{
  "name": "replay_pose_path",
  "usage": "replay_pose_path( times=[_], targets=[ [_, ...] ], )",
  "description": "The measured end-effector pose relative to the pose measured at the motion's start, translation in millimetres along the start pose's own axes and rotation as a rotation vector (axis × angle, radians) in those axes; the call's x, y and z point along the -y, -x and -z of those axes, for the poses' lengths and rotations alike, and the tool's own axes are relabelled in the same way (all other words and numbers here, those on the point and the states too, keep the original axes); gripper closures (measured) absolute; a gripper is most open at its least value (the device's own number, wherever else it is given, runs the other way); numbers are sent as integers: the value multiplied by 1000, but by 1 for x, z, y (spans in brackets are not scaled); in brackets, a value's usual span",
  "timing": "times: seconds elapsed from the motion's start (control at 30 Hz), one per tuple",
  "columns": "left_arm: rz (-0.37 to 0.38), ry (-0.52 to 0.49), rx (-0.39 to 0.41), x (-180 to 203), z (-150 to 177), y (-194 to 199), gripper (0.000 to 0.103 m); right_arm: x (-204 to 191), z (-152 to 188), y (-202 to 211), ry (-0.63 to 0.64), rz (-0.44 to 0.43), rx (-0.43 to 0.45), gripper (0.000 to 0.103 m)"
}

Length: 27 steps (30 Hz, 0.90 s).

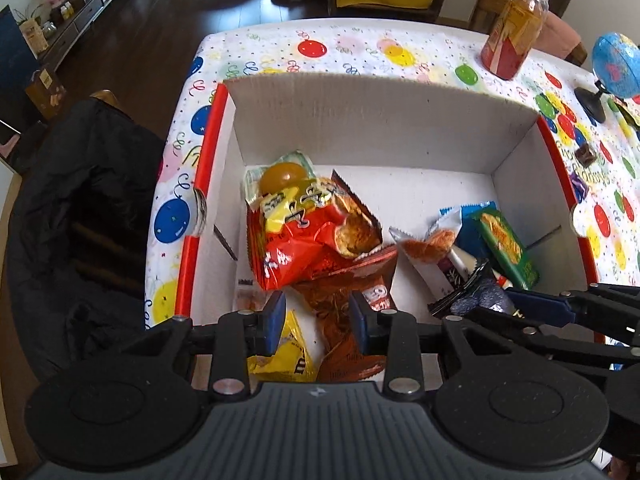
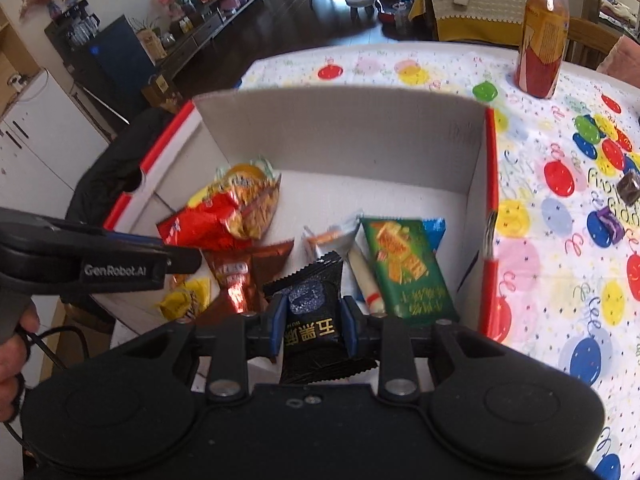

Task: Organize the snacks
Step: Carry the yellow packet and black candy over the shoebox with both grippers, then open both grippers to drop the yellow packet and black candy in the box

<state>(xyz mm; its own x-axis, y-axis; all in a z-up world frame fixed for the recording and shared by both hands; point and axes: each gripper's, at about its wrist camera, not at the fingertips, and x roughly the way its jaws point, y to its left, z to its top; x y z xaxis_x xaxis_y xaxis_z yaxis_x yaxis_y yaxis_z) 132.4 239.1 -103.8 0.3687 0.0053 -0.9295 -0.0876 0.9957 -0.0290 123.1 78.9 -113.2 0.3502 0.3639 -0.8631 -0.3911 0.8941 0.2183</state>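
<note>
A white cardboard box with red edges (image 1: 400, 120) (image 2: 340, 136) stands on the balloon tablecloth and holds several snacks: a red chip bag (image 1: 312, 240) (image 2: 216, 220), a brown packet (image 1: 348, 304) (image 2: 244, 276), a yellow packet (image 1: 292, 352) (image 2: 186, 298) and a green packet (image 1: 506, 246) (image 2: 408, 268). My left gripper (image 1: 318, 316) is open above the brown and yellow packets, holding nothing. My right gripper (image 2: 314, 318) is shut on a black snack packet (image 2: 314, 312) over the box's near right part; it also shows in the left wrist view (image 1: 480, 292).
On the cloth right of the box lie a small brown candy (image 2: 628, 186) (image 1: 585, 155) and a purple candy (image 2: 610, 222). An orange drink bottle (image 1: 514, 30) (image 2: 542, 36) and a small globe (image 1: 612, 68) stand at the back. A black-draped chair (image 1: 80, 216) is at the left.
</note>
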Motion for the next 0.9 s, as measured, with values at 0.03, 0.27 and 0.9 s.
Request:
replay_pose_path(
  times=[0.03, 0.27, 0.9],
  targets=[
    [2, -2, -1, 0, 2, 0, 69, 0, 2, 0, -2, 6, 2, 73],
    [8, -8, 16, 2, 13, 5, 68, -2, 5, 5, -17, -2, 10, 70],
    [59, -26, 185, 19, 21, 70, 46, -3, 14, 88, -31, -7, 178, 45]
  ],
)
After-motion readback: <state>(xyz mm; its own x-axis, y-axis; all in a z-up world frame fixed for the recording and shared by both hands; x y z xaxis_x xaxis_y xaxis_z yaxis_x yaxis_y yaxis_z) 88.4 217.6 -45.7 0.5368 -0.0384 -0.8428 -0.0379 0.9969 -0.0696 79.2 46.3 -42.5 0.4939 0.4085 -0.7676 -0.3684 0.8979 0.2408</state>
